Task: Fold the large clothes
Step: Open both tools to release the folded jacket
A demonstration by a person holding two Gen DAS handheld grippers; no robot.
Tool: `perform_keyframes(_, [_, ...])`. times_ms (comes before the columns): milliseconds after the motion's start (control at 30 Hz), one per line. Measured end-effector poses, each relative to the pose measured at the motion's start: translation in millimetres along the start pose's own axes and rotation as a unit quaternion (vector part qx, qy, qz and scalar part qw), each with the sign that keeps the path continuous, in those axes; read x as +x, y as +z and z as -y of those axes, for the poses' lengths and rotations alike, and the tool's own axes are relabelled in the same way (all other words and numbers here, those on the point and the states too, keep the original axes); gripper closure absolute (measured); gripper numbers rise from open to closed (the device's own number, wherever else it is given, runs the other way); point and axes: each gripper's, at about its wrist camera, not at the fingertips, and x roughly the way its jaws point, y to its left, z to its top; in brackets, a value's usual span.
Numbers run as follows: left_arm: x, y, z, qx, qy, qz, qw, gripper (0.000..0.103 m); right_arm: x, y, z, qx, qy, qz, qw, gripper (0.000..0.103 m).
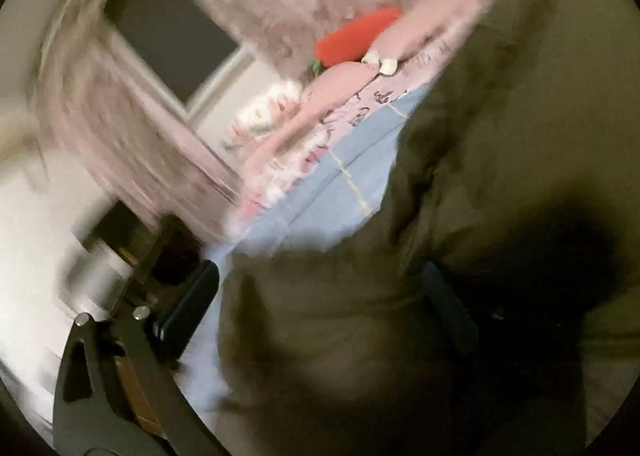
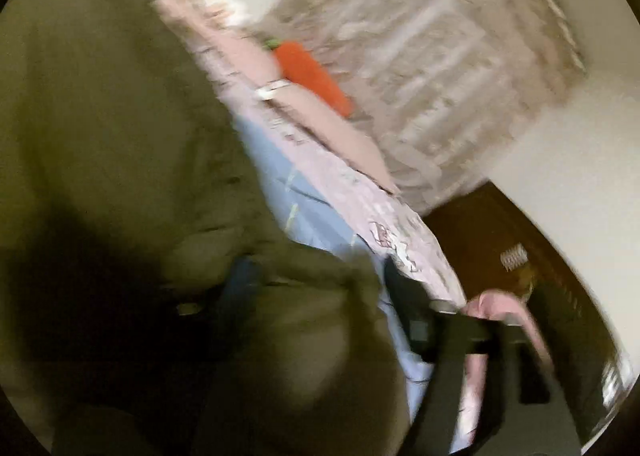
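Here, both tools tilted, jaws wide: left tool [image 1: 320, 296] and right tool [image 2: 320, 296] astride loose olive garment [image 1: 500, 136], unpinched.

Blue-sheeted bed [image 1: 320, 192] bears olive garment [image 1: 500, 136], pink quilt [image 1: 304, 124], carrot toy [image 1: 356, 40].

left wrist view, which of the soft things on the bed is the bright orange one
The carrot-shaped plush, lying at the head of the bed against the pale pink pillow. The olive-green garment and blue sheet are duller.
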Motion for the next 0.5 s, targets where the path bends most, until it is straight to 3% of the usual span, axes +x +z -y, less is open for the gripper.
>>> perform_keyframes(67, [13, -15, -20, -0.083, -0.045, -0.01, 0.9955, 0.002, 12, -9, 19, 0.092, 0.003, -0.016, 0.996, 0.001])
perform_keyframes(133, [15, -24, -31, -0.119, -0.057, -0.008, 0.9912, 0.002, 21, -19, 33, 0.153, 0.043, -0.034, 0.987, 0.001])
perform_keyframes(233, [-3, -18, -30, -0.099, -0.017, 0.001, 0.9949, 0.002, 19, -22, 50, 0.19, 0.083, -0.056, 0.977, 0.001])
perform_keyframes(267, [-16, -9, -31, -0.096, 0.019, 0.012, 0.9952, 0.002, 5, -16, 62, 0.207, 0.072, -0.043, 0.975, 0.001])
perform_keyframes(333, [-48, 13, -41, -0.131, 0.037, 0.05, 0.9894, 0.002, -23, -2, 79, 0.253, 0.058, 0.002, 0.966, 0.001])
perform_keyframes(367, [-72, 29, -46, -0.17, 0.031, 0.078, 0.9818, 0.002, -38, 10, 87, 0.278, 0.063, 0.026, 0.958, 0.001])
perform_keyframes(433, [-104, 62, -39, -0.226, -0.001, 0.097, 0.9693, 0.002, -64, 37, 90, 0.317, 0.096, 0.063, 0.941, 0.001])
perform_keyframes(500, [-111, 85, -16, -0.219, -0.045, 0.096, 0.9699, 0.002, -60, 67, 76, 0.329, 0.133, 0.058, 0.933, 0.001])
